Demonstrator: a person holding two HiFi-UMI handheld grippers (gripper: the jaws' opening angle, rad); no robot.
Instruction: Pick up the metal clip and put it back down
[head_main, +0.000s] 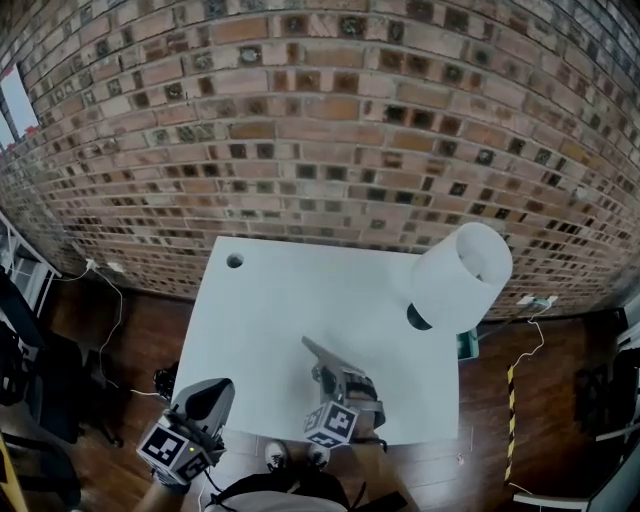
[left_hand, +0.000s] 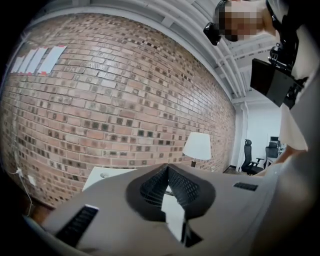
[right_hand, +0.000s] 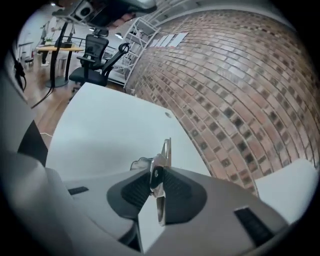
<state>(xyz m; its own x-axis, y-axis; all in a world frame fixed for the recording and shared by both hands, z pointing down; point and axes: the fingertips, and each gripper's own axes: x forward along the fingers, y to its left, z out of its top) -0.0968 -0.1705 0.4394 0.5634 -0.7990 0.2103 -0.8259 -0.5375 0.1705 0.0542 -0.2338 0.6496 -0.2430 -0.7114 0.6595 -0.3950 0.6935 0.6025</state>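
Observation:
The metal clip (head_main: 318, 352) is pinched between the pads of my right gripper (head_main: 335, 378), above the near part of the white table (head_main: 290, 300). Its thin silver blade pokes out past the fingertips toward the upper left. In the right gripper view the clip (right_hand: 165, 150) stands edge-on in the shut right gripper (right_hand: 156, 175), with a bent wire part to its left. My left gripper (head_main: 210, 395) hovers off the table's near left corner. Its pads meet at the tip, with nothing between them (left_hand: 168, 170).
A white-shaded lamp (head_main: 462, 275) stands at the table's right edge. A round cable hole (head_main: 235, 261) sits in the far left corner. A brick wall runs behind the table. Office chairs (right_hand: 92, 55) stand on the wooden floor to the left, and cables lie on the floor.

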